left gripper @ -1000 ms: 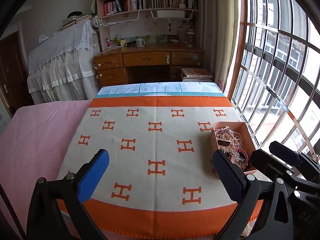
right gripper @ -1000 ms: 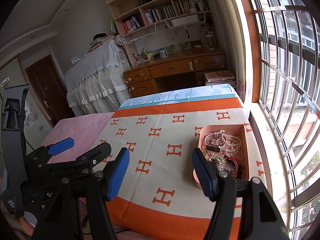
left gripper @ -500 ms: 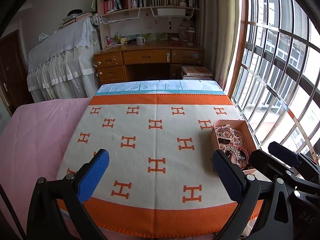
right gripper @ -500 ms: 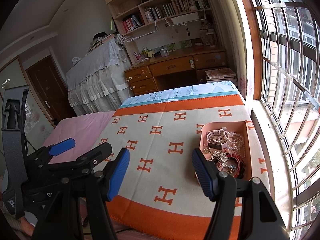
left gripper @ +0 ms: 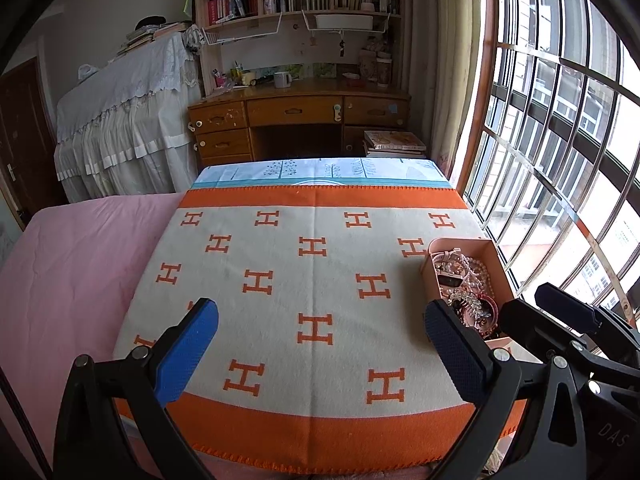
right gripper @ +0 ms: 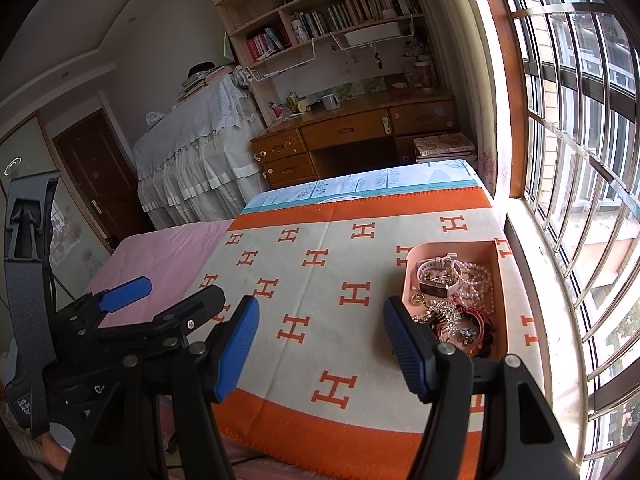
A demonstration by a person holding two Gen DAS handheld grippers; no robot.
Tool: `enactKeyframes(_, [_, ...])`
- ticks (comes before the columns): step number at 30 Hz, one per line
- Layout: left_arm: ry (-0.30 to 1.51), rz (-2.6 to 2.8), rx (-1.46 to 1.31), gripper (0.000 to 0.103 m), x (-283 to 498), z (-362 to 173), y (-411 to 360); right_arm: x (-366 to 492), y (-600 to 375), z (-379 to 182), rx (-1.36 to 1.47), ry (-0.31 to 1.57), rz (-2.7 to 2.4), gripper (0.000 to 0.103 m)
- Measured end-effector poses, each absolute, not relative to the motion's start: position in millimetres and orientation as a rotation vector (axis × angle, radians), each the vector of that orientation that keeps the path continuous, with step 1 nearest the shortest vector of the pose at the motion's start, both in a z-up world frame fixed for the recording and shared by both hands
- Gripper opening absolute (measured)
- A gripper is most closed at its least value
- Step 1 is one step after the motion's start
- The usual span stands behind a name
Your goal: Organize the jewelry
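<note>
A pink tray sits on the right side of the cream and orange blanket, near the window. It holds a tangle of jewelry: a pink watch, pearl strands, a silver chain, red bangles. The tray also shows in the left wrist view. My right gripper is open and empty above the blanket's front part, its right finger just left of the tray. My left gripper is open and empty over the blanket's front middle. It also shows in the right wrist view.
The blanket covers a bed with a pink sheet to the left. A barred window runs along the right. A wooden desk with bookshelves stands beyond the bed's far end.
Both views have tilted slightly, so the bed and tray sit a little lower and nearer. Both grippers stay open and empty. The jewelry has not moved.
</note>
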State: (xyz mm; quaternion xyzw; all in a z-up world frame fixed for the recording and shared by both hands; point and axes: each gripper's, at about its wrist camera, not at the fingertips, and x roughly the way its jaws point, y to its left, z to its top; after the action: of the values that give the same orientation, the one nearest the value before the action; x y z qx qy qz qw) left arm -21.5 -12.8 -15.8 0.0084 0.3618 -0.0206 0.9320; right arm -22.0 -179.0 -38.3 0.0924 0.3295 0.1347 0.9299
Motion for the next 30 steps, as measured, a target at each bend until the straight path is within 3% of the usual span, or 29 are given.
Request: enactKeyframes(30, [0.749,-0.040,0.018,0.102,-22.0,-14.5,-11.0,-26.4,-160.5,-45.8,0.200,0.692,0.285,0.065])
